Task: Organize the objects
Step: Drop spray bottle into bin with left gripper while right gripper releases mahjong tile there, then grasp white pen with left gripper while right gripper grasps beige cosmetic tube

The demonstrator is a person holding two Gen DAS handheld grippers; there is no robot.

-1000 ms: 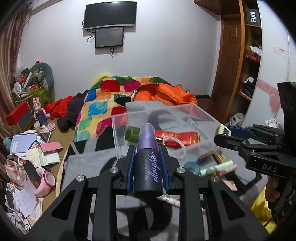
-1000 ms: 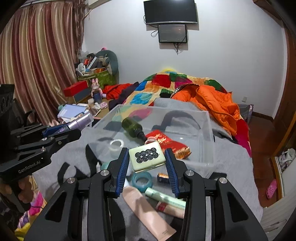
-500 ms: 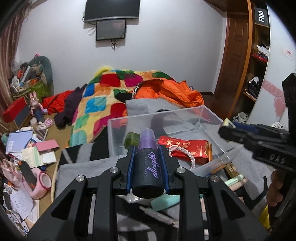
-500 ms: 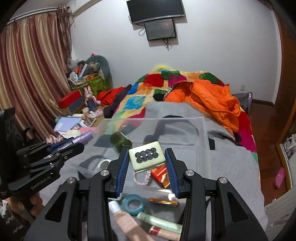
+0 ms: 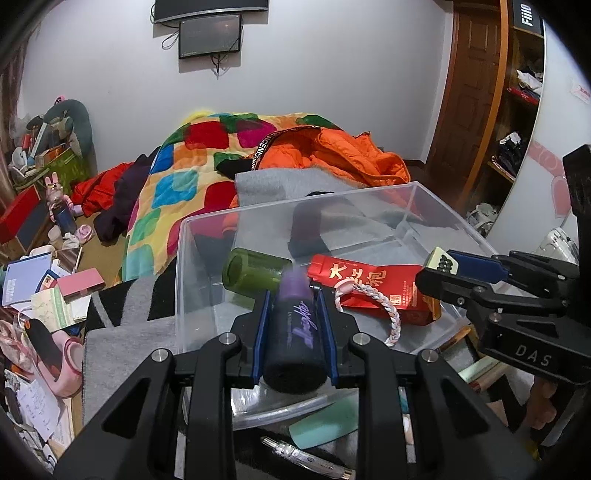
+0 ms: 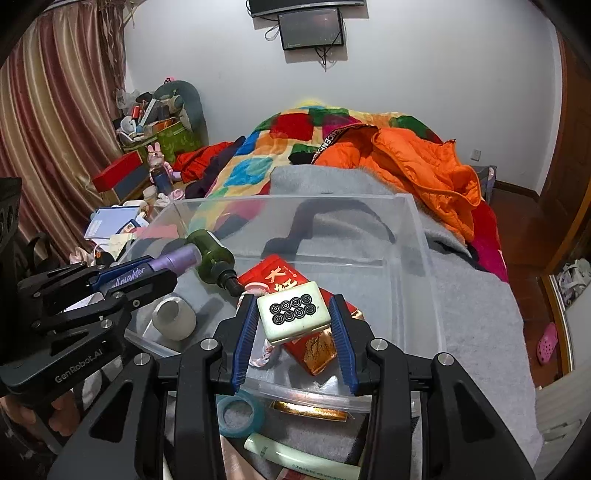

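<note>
Over the clear bin (image 5: 436,206), the left gripper (image 5: 293,325) is clamping a dark spray bottle (image 5: 293,332) with a purple cap; purple script on it is partly legible, ending "ighter". The right gripper (image 6: 293,325) is gripping a mahjong tile (image 6: 293,314) showing eight black circles. Its body, seen from the left camera, is reading "DAS"; the left one, seen from the right camera, is reading "GenRobot.AI". Inside the bin are lying a green bottle (image 5: 255,271), a red packet (image 5: 373,288) with gold Chinese characters, and a braided bracelet (image 5: 384,306). "FiiO" is showing on a shelf sign (image 5: 526,16).
</note>
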